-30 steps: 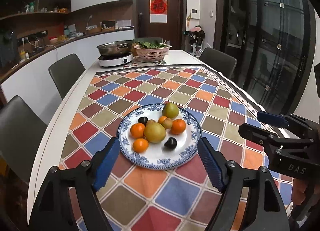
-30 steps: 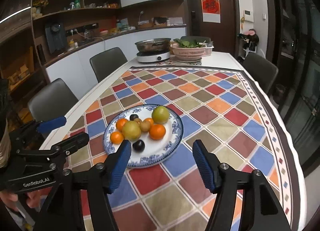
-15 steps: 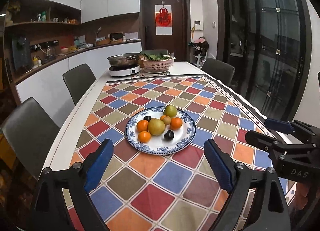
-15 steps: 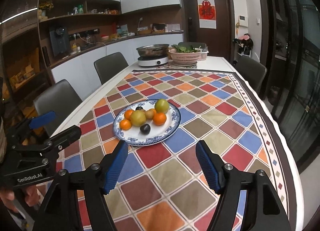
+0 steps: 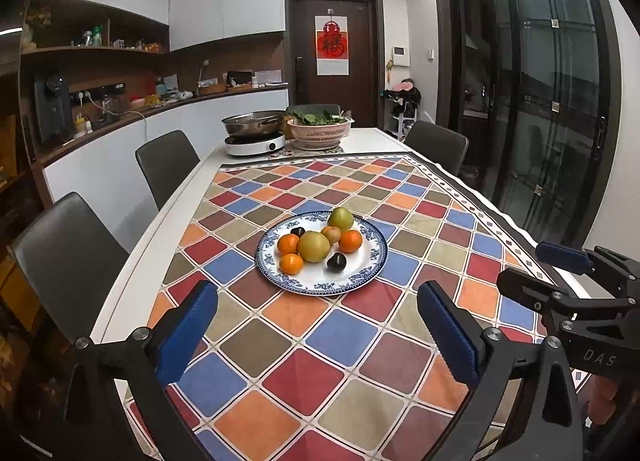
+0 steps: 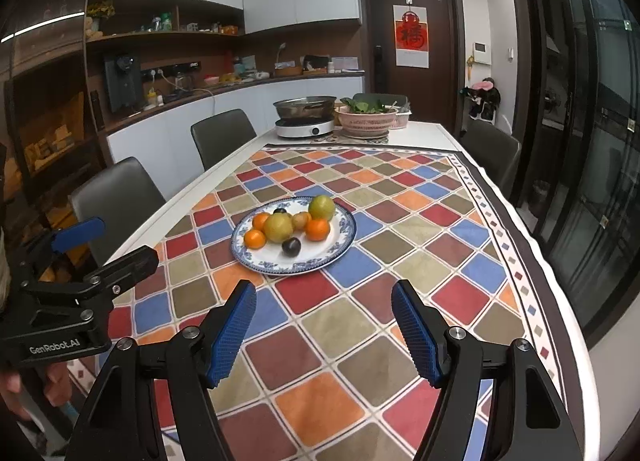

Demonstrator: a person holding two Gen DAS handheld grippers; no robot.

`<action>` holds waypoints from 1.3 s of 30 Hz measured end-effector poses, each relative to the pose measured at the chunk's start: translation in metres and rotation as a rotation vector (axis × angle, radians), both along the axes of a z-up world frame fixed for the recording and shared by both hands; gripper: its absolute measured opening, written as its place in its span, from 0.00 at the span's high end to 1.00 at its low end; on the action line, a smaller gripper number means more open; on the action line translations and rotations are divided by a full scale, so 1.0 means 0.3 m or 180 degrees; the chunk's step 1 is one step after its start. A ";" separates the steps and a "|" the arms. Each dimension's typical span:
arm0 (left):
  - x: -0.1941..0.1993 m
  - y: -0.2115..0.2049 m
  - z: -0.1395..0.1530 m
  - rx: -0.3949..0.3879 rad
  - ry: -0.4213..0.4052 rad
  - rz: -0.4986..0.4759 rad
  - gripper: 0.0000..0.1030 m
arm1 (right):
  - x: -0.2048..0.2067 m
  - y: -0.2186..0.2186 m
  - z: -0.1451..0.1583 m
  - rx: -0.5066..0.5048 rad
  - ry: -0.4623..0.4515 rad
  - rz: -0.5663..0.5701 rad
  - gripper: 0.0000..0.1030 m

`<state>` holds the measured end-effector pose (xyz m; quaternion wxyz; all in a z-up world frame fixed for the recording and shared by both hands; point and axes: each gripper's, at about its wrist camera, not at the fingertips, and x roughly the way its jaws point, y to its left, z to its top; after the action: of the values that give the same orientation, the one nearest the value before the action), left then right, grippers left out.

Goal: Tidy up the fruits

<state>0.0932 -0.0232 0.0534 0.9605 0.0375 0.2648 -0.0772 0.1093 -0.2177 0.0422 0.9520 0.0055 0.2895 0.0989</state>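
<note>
On the checked cloth, near the middle of the counter (image 5: 132,285), sits the blue-rimmed plate (image 5: 370,273), and every fruit in sight is on it, none loose on the cloth. A big yellow-green fruit (image 5: 314,246) takes the centre with three oranges (image 5: 350,241) round it, a green one (image 5: 341,218) sits at the far rim, and two dark plums (image 5: 337,262) fill the gaps: a tight cluster, so nothing should roll off. Left hand-held gripper (image 5: 316,335) hangs short of the plate, fingers spread wide and holding nothing. Right hand-held gripper (image 6: 324,335) matches it, spread and empty, also well back from the rim. Both point straight at the plate, as if lined up on it. That fits fruit already gathered, or fruit waiting to be sorted elsewhere; this view alone doesn't settle which.
</note>
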 end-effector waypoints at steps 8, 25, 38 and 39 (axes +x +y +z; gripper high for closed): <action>-0.016 0.009 0.012 0.0018 -0.0050 0.0048 0.00 | -0.021 0.003 0.003 0.0007 -0.0019 0.0012 0.31; -0.028 0.013 0.013 0.0035 -0.0032 0.0069 0.00 | -0.036 0.003 0.023 -0.0044 -0.0105 -0.0008 0.31; -0.039 0.010 0.004 0.0065 -0.0008 0.0091 0.00 | -0.045 0.001 0.026 -0.0056 -0.0115 0.0000 0.31; -0.039 0.008 0.003 0.0061 -0.0009 0.0084 0.00 | -0.046 -0.001 0.026 -0.0057 -0.0113 -0.0002 0.31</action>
<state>0.0815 -0.0207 0.0544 0.9614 0.0432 0.2646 -0.0619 0.0955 -0.2181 0.0500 0.9571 -0.0046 0.2734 0.0962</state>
